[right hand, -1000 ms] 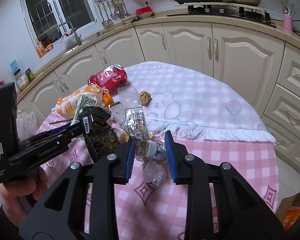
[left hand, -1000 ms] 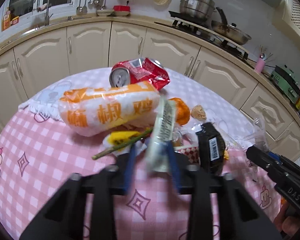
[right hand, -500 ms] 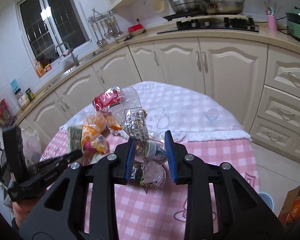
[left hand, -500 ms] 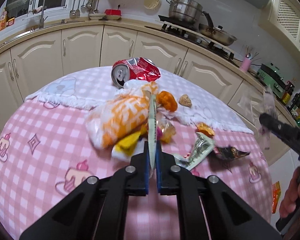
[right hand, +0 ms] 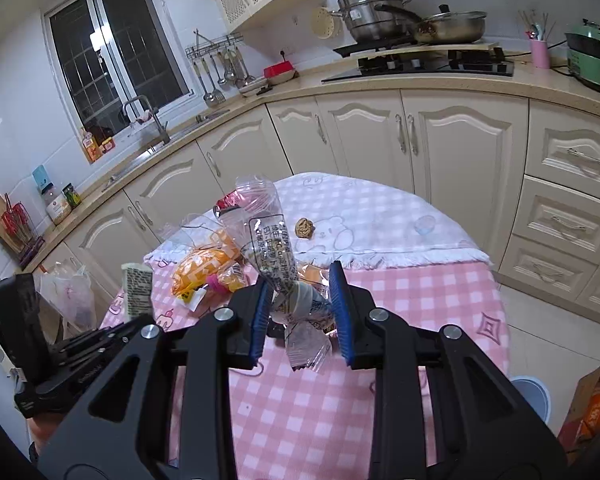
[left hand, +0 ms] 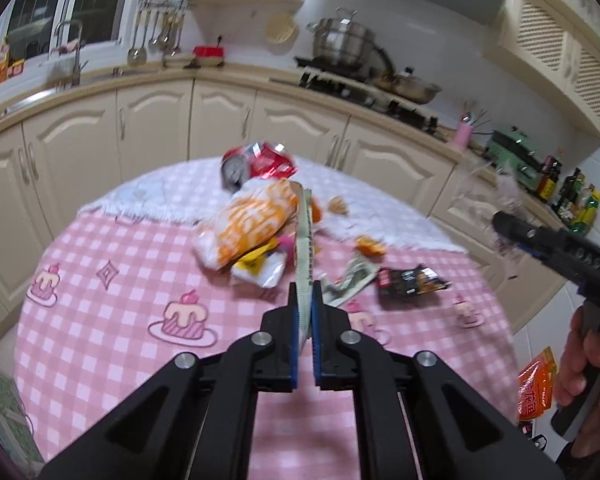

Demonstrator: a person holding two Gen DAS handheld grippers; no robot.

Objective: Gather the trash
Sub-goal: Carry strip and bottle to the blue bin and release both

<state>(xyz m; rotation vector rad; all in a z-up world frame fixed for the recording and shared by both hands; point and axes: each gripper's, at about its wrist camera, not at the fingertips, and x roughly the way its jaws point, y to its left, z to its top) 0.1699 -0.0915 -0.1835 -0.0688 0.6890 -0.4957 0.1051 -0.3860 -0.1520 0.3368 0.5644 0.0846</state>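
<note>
Wrapper [left hand: 305,236] between left hand-held gripper [left hand: 305,312] pads

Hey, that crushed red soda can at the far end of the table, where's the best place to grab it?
Grip the crushed red can across its dented middle, coming from above. It lies on its side with its round end facing the camera, so the flattened flanks likely offer the jaws the narrowest span.

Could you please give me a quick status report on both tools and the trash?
Left tool shut on flat wrapper. Right tool shut on clear plastic wrapper. Crushed can, orange bag remain on table. Nothing blocking.
</note>
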